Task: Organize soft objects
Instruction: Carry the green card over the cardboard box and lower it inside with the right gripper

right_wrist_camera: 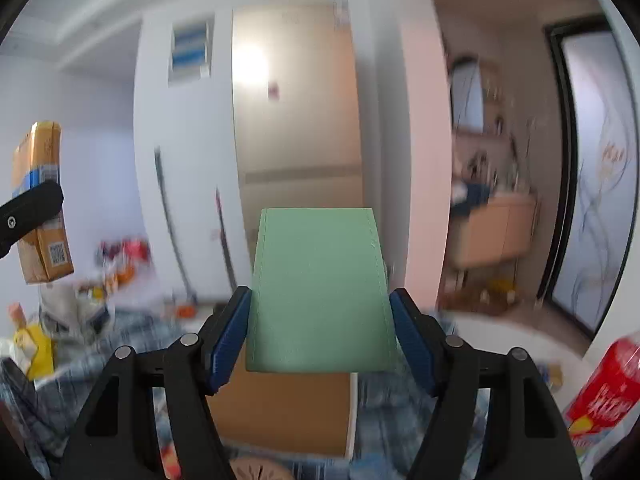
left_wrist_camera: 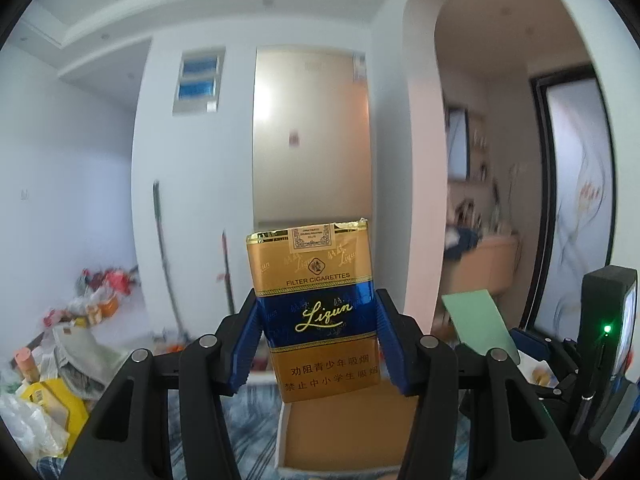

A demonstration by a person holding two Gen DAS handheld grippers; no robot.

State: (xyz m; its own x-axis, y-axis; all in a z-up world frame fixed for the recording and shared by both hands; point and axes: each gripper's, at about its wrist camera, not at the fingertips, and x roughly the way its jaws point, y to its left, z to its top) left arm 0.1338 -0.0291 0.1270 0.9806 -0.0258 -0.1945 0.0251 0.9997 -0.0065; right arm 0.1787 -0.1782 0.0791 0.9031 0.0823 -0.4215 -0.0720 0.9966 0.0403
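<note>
Left hand-held gripper (left_wrist_camera: 318, 344) clamps the soft cigarette pack (left_wrist_camera: 316, 308) mid-frame, right hand-held gripper (right_wrist_camera: 320, 336) clamps the green pouch (right_wrist_camera: 320, 292) at centre, both above the open box (right_wrist_camera: 288, 412); lower gently, don't squeeze harder.

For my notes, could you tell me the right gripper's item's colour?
Pale green; right wrist view.

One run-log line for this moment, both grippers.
left gripper: shut on cigarette pack, lifted | right gripper: shut on green pouch, lifted | open box: below
</note>
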